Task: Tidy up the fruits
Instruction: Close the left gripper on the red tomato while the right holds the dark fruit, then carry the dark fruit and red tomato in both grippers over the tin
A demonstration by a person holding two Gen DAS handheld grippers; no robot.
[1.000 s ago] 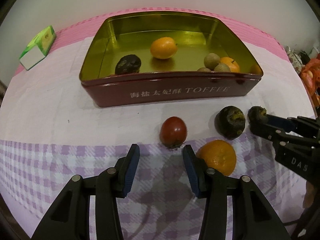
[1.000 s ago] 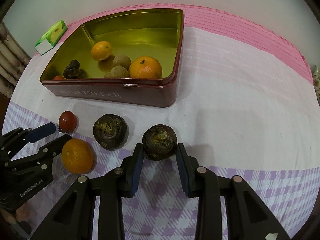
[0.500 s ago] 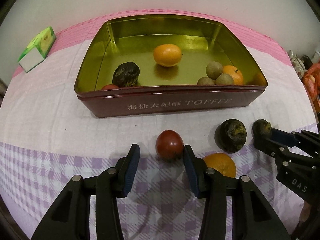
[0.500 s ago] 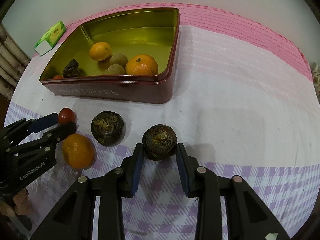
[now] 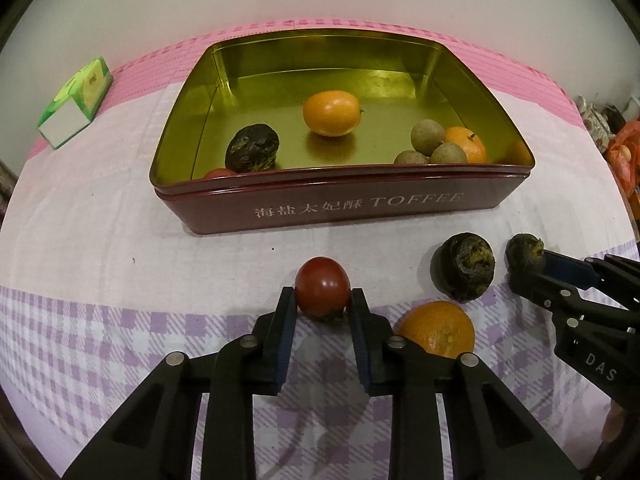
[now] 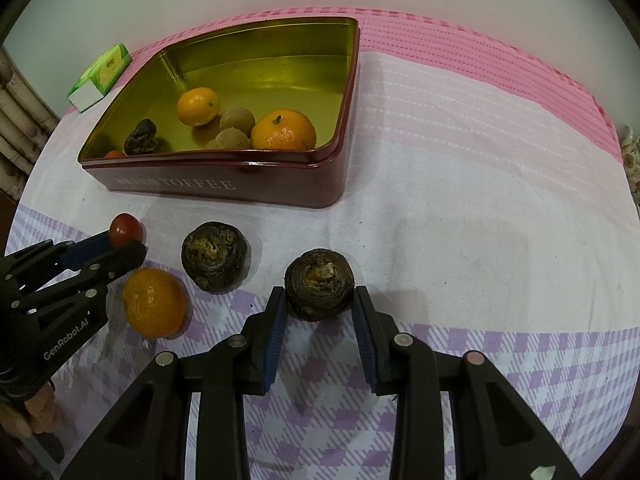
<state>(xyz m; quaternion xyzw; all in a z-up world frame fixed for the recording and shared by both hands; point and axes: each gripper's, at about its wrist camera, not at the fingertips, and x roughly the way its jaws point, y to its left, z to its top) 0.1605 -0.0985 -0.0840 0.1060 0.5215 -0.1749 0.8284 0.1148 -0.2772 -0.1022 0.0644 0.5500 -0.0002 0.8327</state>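
The left gripper [image 5: 322, 300] is at the lower middle of its own view, and its two blue pads pinch a small round dark red tomato [image 5: 322, 291] that sits on the checked purple and white tablecloth [image 5: 80, 320]. Its jaws have just been closing on this fruit. Just to the right of it, at the lower right, lies a round orange mandarin [image 5: 438, 330], and above that a dark brown wrinkled round fruit [image 5: 466, 266] rests on the cloth.

The right gripper [image 6: 320, 304] stands at the lower middle of its view with both pads pressed on the sides of a second dark brown wrinkled fruit [image 6: 320, 285], which rests on the cloth.

Further up, in the upper middle of the left view, the open dark red toffee tin with a golden inside [image 5: 360, 208] holds an orange oval fruit [image 5: 331, 114], a dark wrinkled fruit [image 5: 252, 148], three small tan round fruits [image 5: 428, 138] and a mandarin behind them [image 5: 468, 142]. At the upper left lies a green and white small carton [image 5: 76, 100].
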